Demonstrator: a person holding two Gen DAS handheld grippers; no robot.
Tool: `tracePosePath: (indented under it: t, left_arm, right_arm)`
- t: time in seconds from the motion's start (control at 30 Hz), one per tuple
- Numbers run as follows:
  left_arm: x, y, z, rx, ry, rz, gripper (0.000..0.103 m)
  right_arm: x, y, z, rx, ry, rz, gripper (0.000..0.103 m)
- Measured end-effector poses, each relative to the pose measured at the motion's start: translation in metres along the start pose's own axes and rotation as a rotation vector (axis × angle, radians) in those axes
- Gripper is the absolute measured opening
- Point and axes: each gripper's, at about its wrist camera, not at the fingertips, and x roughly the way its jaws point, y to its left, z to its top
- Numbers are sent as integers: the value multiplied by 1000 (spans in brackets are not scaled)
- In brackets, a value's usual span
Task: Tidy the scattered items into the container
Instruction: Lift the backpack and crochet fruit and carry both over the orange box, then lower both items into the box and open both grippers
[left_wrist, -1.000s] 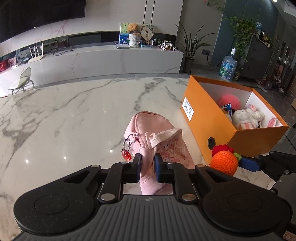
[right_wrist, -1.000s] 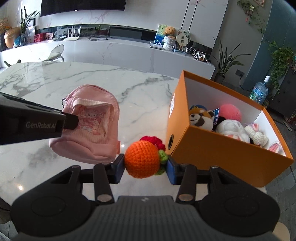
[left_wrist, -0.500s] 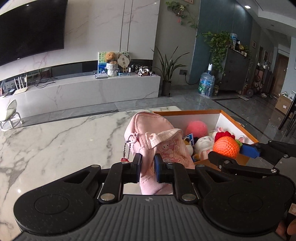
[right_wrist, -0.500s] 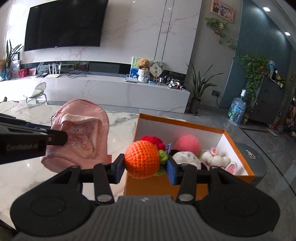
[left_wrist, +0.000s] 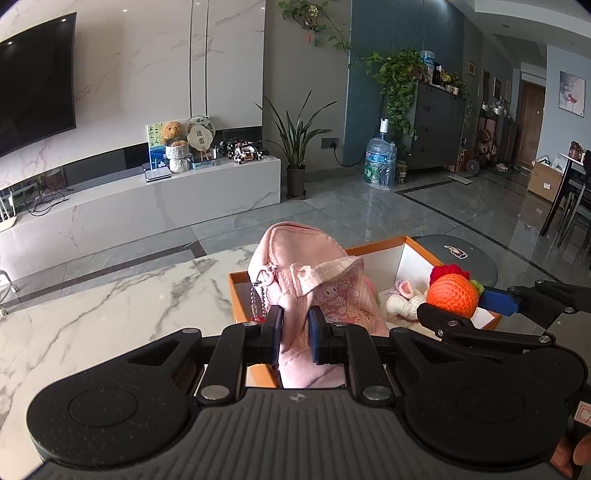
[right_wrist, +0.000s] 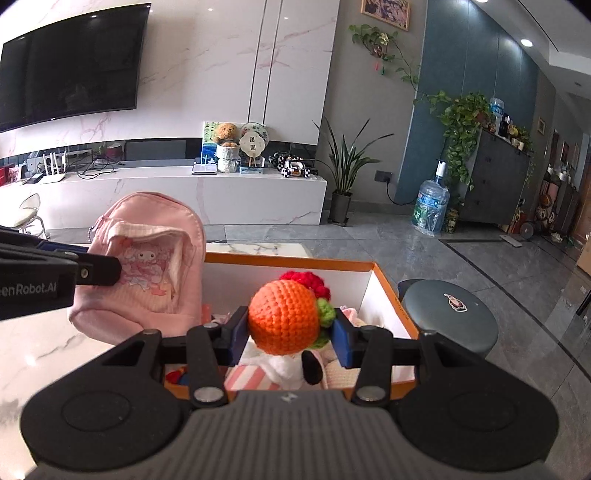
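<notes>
While orange box (right_wrist: 391, 291) holds plush toys (right_wrist: 273, 369), left gripper (left_wrist: 294, 328) clamps pink backpack (left_wrist: 314, 280), right gripper (right_wrist: 288, 332) clamps crochet orange (right_wrist: 284, 319).

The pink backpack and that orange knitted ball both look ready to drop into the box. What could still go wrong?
1. The pink mini backpack is pinched only at a fold by the left gripper; it may slip or land on the orange box's rim.
2. The box already holds plush toys, so the crocheted orange in the right gripper might roll out.
3. The two grippers are close and could bump.
</notes>
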Motion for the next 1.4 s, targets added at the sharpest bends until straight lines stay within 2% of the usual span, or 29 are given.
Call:
tracePosePath:
  t: [0.37,0.53,0.67,0.77,0.93,1.1,1.27,1.4]
  left_arm:
    - [76,4,5,62,64,57,18]
    - [88,0,-1,127,9,71,18]
    - [90,-7,-5,213,-66,124,18]
    - [94,-12,-8,256,-92,151,18]
    - [102,-17,-21,280,-55,168,19]
    - [106,-13,-27,246,5,161,27]
    - [99,-1,-27,177,15,140,31]
    - [90,6,-23,153,-12,154,51]
  right_arm:
    - [84,-15,10,22,45,51,49]
    - [112,-10,12,34,71,80,49]
    - [126,-4,13,42,96,92,49]
    - [132,-1,13,47,112,104,49]
    - [139,6,10,43,144,107,49]
    - [145,8,7,52,178,127,49]
    - [149,6,8,79,193,171,49]
    - [152,4,9,110,210,188,49]
